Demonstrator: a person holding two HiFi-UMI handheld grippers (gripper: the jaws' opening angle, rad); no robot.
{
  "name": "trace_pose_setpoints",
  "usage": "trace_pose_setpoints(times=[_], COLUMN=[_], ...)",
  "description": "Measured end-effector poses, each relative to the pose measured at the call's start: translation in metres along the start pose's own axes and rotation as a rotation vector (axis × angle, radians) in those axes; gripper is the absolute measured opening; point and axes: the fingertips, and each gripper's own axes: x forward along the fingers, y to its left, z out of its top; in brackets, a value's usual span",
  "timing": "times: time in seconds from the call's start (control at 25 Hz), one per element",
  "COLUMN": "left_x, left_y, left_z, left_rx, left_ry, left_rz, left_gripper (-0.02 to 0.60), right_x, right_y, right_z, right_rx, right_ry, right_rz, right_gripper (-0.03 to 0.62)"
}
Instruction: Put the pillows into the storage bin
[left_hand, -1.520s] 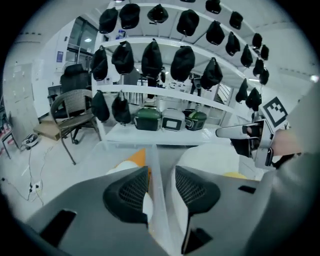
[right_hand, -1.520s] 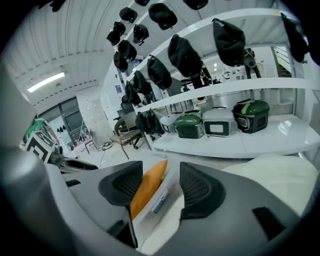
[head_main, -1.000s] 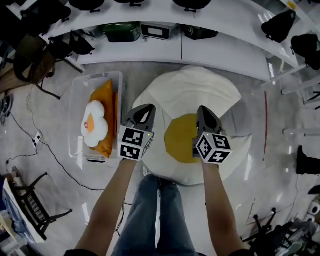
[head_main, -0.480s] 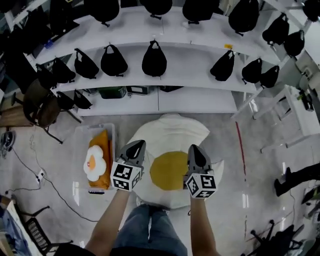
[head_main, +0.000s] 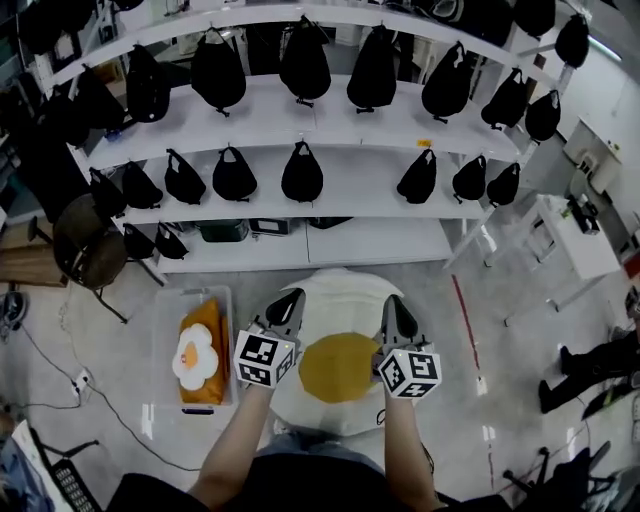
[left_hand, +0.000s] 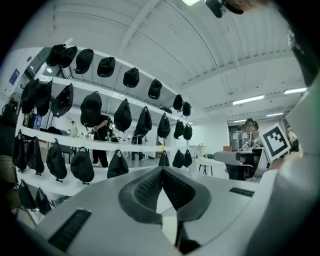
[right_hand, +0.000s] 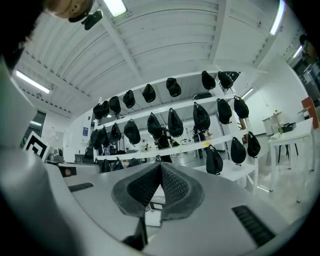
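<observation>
A big round fried-egg pillow (head_main: 345, 300), white with a yellow yolk, lies on the floor in front of me. To its left stands the clear storage bin (head_main: 165, 335); inside it lie an orange pillow (head_main: 213, 325) and a small egg-shaped pillow (head_main: 195, 356). Both grippers hang in the air above the big pillow, pointed toward the shelves. The left gripper (head_main: 291, 298) is shut and holds nothing. The right gripper (head_main: 395, 303) is shut and empty too. In the left gripper view (left_hand: 161, 172) and the right gripper view (right_hand: 160, 168) the pads meet, with only shelves beyond.
White shelves (head_main: 330, 115) hung with several black bags run across the back. A dark chair (head_main: 85, 245) stands at the left and a white table (head_main: 575, 235) at the right. Cables (head_main: 60, 375) trail over the floor at left. A person's legs (head_main: 590, 365) show at right.
The head view has swung upward, so more shelves show and the pillow and bin look smaller. Both grippers stay shut and empty, side by side over the big pillow.
</observation>
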Motion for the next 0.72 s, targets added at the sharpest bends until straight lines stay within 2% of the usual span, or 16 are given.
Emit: trace_pose_setpoints(times=[0.12, 0.36, 0.72], left_x=[-0.005, -0.006, 0.000], left_y=[-0.002, -0.002, 0.000], left_z=[0.008, 0.000, -0.002], left_rx=[0.014, 0.024, 0.046], left_ry=[-0.017, 0.002, 0.004], left_rz=[-0.008, -0.021, -0.035], left_gripper=[0.021, 0.021, 0.021], right_x=[-0.006, -0.002, -0.005], right_y=[0.005, 0.007, 0.004], right_z=[-0.003, 0.001, -0.012], right_rx=[-0.012, -0.042, -0.015], right_ry=[0.013, 0.010, 0.025], right_rz=[-0.008, -0.008, -0.025], right_gripper=[0.002, 0.002, 0.002])
